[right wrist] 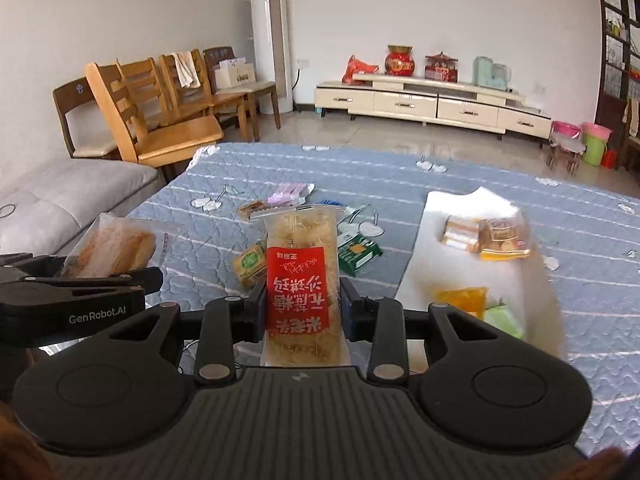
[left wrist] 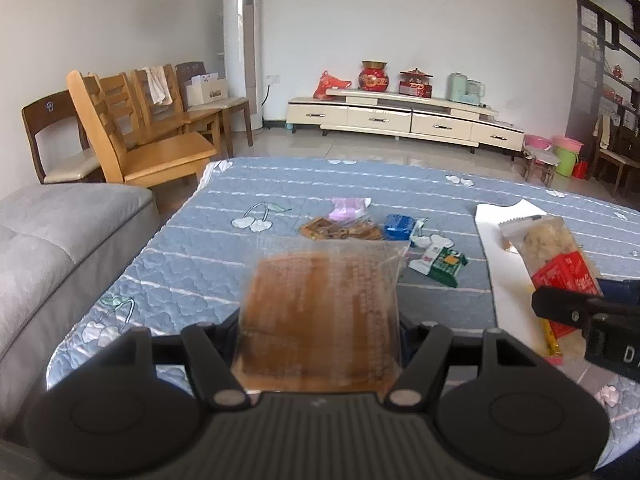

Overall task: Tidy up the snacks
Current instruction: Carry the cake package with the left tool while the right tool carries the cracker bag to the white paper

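My left gripper (left wrist: pixel 320 332) is shut on a clear-wrapped brown cake packet (left wrist: pixel 320 296), held up over the blue quilted table (left wrist: pixel 208 264). My right gripper (right wrist: pixel 304 300) is shut on a long packet with a red label (right wrist: pixel 302 276), also lifted above the table. Each gripper shows in the other view: the right gripper (left wrist: pixel 560 306) at the right edge with its red-label packet (left wrist: pixel 556 256), the left gripper (right wrist: pixel 148 280) at the left with the cake packet (right wrist: pixel 114 246). A white box (right wrist: pixel 432 216) at the right holds several yellow and orange packets.
Loose snacks lie mid-table: a green packet (right wrist: pixel 356 254), a pink packet (right wrist: pixel 286 194), a blue packet (left wrist: pixel 400 226) and brown packets (left wrist: pixel 340 232). A grey sofa (left wrist: pixel 48 248) borders the left side. Wooden chairs (left wrist: pixel 132 140) and a low cabinet (left wrist: pixel 400 118) stand beyond.
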